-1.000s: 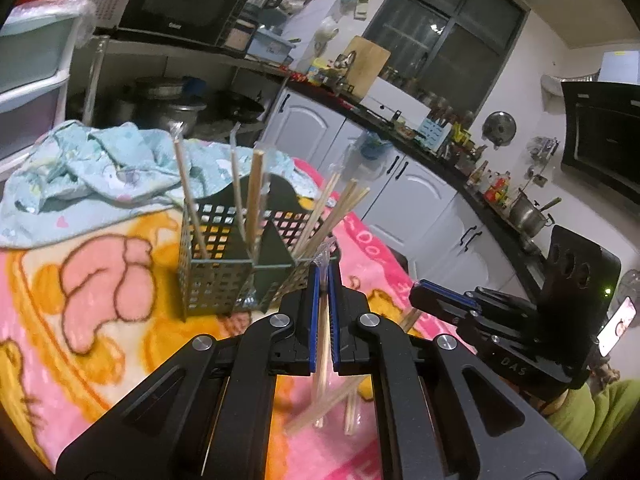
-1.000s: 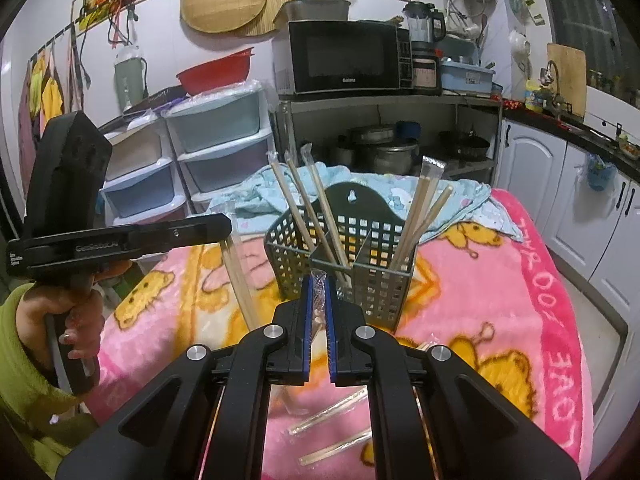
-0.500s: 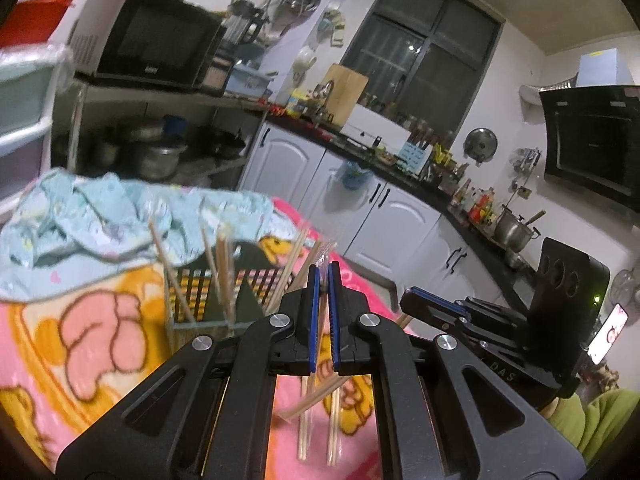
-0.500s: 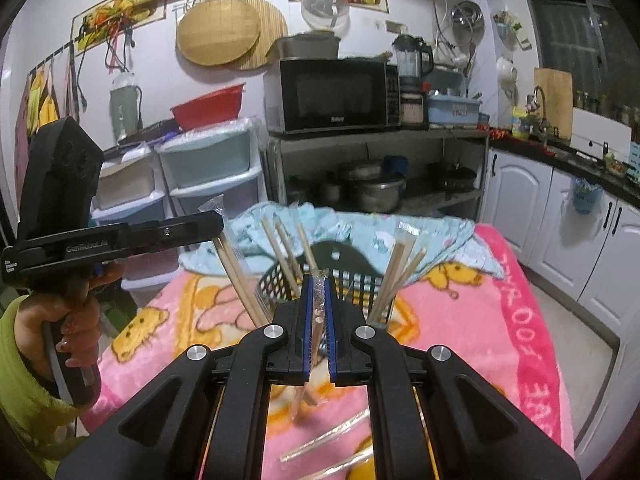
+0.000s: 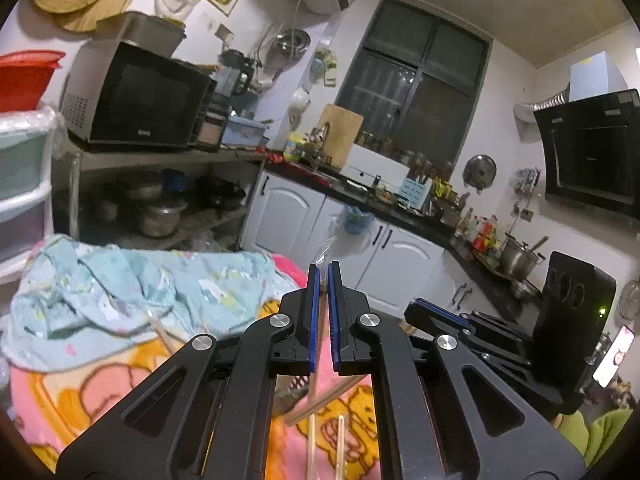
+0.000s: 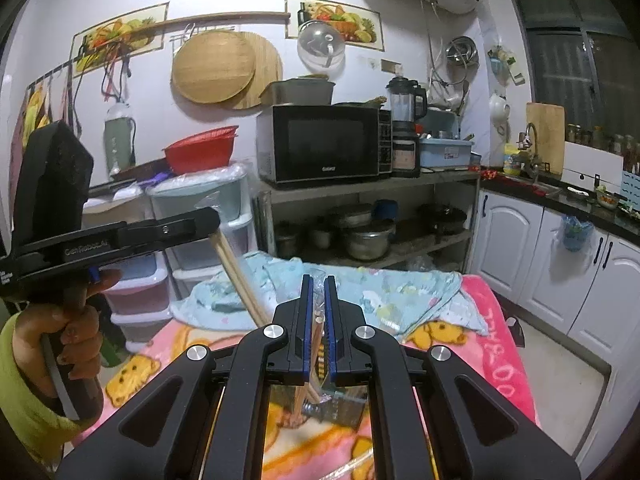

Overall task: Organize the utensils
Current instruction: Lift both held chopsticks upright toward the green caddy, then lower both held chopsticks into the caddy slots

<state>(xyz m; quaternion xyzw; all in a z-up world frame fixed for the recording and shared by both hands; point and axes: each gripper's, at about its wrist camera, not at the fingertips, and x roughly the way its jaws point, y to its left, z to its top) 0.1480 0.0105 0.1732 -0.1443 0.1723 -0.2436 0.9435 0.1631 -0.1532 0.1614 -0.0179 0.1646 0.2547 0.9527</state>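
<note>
My left gripper (image 5: 323, 316), black-armed with blue-lined fingers, is pinched on a pair of pale wooden chopsticks in a clear plastic sleeve (image 5: 320, 312); the sleeve's tip pokes out above the fingertips and the sticks run down between the arms. From the right wrist camera that same pair (image 6: 240, 276) hangs slanting from my left gripper's fingers out over the bed-like surface. My right gripper (image 6: 319, 320) is likewise pressed together on a second wrapped pair of wooden chopsticks (image 6: 318, 332), which drops between its blue pads. Right below it I see the top of a grey perforated metal utensil basket (image 6: 340, 410) with stick ends in it, though the view there is blurred and I cannot tell whether my pair touches it. Everything sits over a pink blanket printed with yellow cartoon bears (image 5: 100, 392), and a crumpled light-blue patterned cloth (image 5: 120, 292) lies at its far end. Loose wrapped chopsticks (image 5: 340, 452) lie on the blanket under my left gripper. In the left wrist view my right gripper (image 5: 424, 312) shows from the side, just to the right of my left one.
</note>
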